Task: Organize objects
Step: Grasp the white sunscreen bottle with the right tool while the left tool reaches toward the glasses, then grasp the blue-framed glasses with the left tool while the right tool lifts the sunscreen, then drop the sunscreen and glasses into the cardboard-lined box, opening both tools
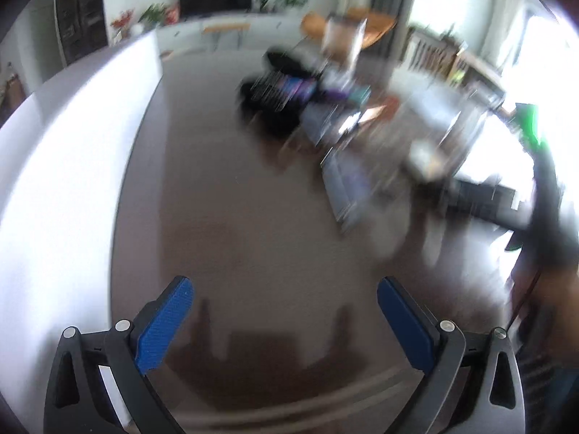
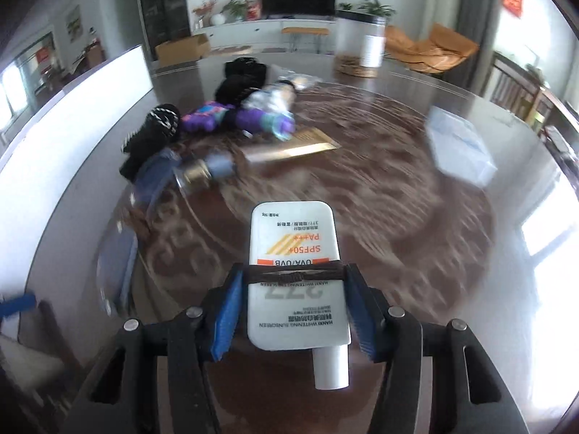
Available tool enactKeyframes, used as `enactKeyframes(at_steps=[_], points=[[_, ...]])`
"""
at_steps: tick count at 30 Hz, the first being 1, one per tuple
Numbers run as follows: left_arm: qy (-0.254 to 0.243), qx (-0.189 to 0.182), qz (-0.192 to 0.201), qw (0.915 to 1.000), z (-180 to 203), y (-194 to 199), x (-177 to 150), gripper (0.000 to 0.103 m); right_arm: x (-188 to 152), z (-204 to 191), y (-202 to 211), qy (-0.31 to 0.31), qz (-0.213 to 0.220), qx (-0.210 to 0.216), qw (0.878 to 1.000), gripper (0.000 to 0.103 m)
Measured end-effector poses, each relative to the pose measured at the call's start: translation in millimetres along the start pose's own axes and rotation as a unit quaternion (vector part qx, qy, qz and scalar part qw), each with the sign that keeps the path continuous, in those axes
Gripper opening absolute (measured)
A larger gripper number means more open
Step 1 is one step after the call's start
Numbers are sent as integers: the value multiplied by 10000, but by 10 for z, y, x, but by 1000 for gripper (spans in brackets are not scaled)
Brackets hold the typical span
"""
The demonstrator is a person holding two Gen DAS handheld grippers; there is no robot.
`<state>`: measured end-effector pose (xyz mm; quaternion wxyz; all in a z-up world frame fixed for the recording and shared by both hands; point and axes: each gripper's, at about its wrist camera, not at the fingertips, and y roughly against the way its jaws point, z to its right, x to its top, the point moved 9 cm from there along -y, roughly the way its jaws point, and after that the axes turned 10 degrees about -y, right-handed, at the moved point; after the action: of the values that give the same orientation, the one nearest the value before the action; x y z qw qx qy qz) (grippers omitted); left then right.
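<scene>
My right gripper is shut on a white sunscreen bottle, which lies flat between the blue pads with its cap toward the camera. A brown elastic band stretches across both fingertips, over the bottle. The bottle is carried above the dark patterned table. My left gripper stands open over the bare brown table with nothing between its fingers. The left wrist view is heavily blurred.
A pile lies at the table's far left: black knitted items, a purple toy, a gold tube and a small metal-capped bottle. A clear plastic box sits right, a jar behind. A white board borders the left edge.
</scene>
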<state>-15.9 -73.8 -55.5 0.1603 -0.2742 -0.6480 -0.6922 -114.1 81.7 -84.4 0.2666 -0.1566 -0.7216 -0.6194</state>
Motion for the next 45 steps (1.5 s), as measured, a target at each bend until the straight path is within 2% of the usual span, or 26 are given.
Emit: enactKeyframes(at_steps=[4,7,8,9,10,12,13,14,16,19,23,24,25,26,28,30,35,38,41,45], points=[[-41,-293,161,9994,128,-198,559,103,-191,193,172,-159,100,-95,9998,55],[109,-196,-116,9997,115,-583,776,101,-260,235,228,-203,124,-119,9996,55],[87,-160,-194,9996,114,-680,812,88,-275,240,241,-215,129,-125,9996,55],[2,-81,-318,9995,123,-790,829,80,-290,241,248,-236,127,-131,9996,55],[-69,-20,-406,9992,140,-843,823,63,-302,246,259,-244,121,-133,9995,55],[-324,187,-341,9987,167,-853,807,40,-346,278,295,-242,91,-127,9996,55],[-406,167,-335,9985,169,-827,767,24,-359,284,303,-239,71,-117,9996,55],[-403,124,-301,9987,172,-777,721,20,-371,293,314,-248,49,-100,9996,55],[-270,-82,-263,9993,142,-652,580,20,-387,323,328,-287,-29,-33,9996,57],[-129,-154,-191,9996,79,-446,314,20,-416,348,341,-387,-230,81,9990,68],[-14,-193,-53,9998,14,-239,23,20,-424,323,312,-396,-470,93,9981,73],[-28,-187,4,9998,13,-178,-28,20,-413,305,292,-347,-498,40,9982,72],[-24,-197,39,9998,21,-144,-59,20,-401,296,270,-308,-494,-40,9983,58],[-7,-224,80,9997,23,-96,-81,20,-378,296,269,-288,-425,-131,9986,54],[46,-322,210,9992,6,26,-78,20,-369,309,263,-326,-507,-149,9981,54],[88,-394,377,9985,4,183,-51,20,-386,326,321,-586,-598,75,9965,54],[309,-568,966,9932,-157,786,110,20,-296,242,637,-892,-441,454,9940,54],[461,-391,1402,9883,-483,1254,207,20,-110,-114,902,-683,-222,783,9943,54],[695,-48,1643,9839,-943,1617,188,20,93,-707,1156,-380,-25,1339,9903,54],[1120,769,1600,9777,-1786,1908,-44,20,285,-1803,1496,128,38,2385,9711,54]])
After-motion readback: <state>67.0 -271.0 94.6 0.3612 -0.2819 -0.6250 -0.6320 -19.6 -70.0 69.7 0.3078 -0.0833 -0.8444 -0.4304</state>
